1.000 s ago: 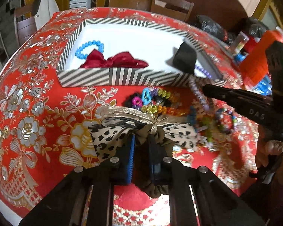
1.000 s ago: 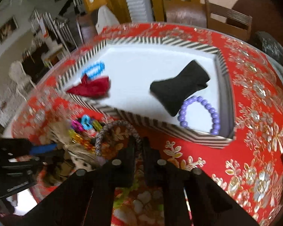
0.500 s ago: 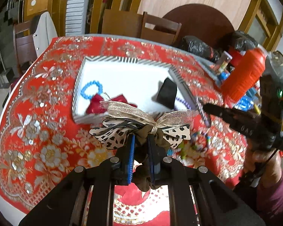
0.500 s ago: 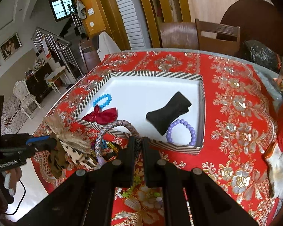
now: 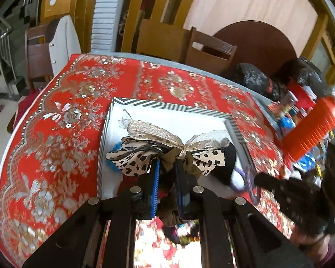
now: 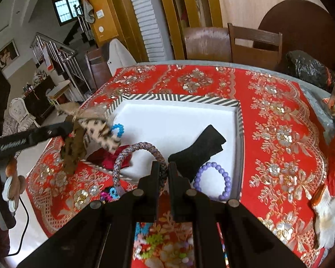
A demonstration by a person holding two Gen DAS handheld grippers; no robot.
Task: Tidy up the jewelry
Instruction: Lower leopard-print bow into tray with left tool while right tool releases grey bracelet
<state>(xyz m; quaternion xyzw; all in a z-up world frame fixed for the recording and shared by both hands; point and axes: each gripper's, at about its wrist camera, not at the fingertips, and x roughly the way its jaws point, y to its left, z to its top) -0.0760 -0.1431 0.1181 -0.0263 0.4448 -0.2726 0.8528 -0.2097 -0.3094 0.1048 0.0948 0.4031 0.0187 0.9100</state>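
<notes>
The left gripper (image 5: 167, 167) was clamped on the olive scrunchie band of a leopard-print bow (image 5: 165, 154), holding it in the air above the near-left part of the striped tray (image 5: 167, 106). The right gripper (image 6: 164, 169) was pinched tight on a braided bracelet (image 6: 134, 148), hanging over the tray's near rim.

To do this step well, each piece probably wanted carrying clear over the rim to bare white floor before release, away from the blue bead bracelet (image 6: 118, 129), red bow (image 6: 107, 158), black bow (image 6: 198, 151) and purple bead bracelet (image 6: 214, 181) lying inside the tray.

The leopard-print bow's long axis ran crosswise to the left gripper's fingers, roughly along the tray's near rim, wings spread either side. The braided bracelet stood as an upright loop, arching toward the tray's left side.
</notes>
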